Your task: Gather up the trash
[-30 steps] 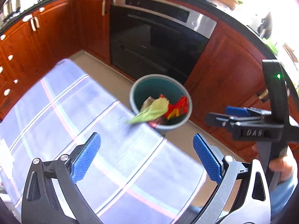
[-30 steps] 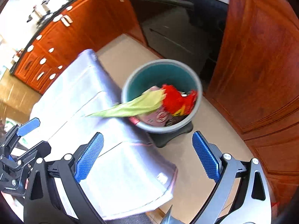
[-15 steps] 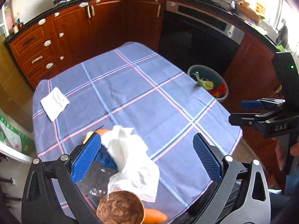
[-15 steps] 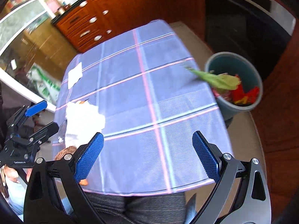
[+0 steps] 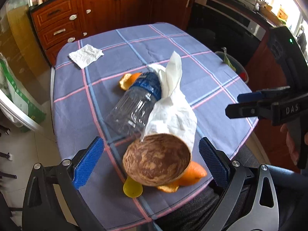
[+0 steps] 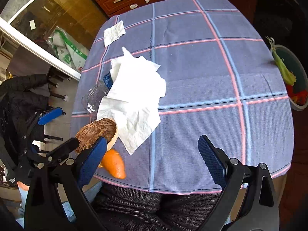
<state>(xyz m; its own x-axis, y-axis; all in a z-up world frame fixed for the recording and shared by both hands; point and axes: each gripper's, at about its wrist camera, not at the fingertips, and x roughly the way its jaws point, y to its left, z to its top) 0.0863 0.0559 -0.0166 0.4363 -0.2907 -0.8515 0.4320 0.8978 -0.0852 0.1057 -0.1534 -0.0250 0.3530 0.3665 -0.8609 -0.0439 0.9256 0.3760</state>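
On the blue checked tablecloth (image 5: 202,73) (image 6: 192,77) lies a heap of trash: a clear plastic bottle (image 5: 134,107) (image 6: 92,96) on its side, a crumpled white tissue (image 5: 173,113) (image 6: 134,100) draped over it, a brown coconut shell (image 5: 156,163) (image 6: 96,134), orange peels (image 5: 192,173) (image 6: 113,163) and a yellow cap (image 5: 132,189). My left gripper (image 5: 152,159) stands open just above the shell, touching nothing. My right gripper (image 6: 152,157) is open over the near table edge, right of the heap. A flat white napkin (image 5: 85,55) (image 6: 114,32) lies at the far left corner.
A teal bin (image 5: 236,67) (image 6: 296,80) with a green leaf and red wrappers stands on the floor past the table's right edge. Wooden cabinets (image 5: 96,15) and a black oven (image 5: 227,28) line the far wall. A grey chair seat (image 6: 154,207) sits below my grippers.
Both grippers have swung away from the bin and drawn back over the table to the near-side trash heap. Both stayed open.
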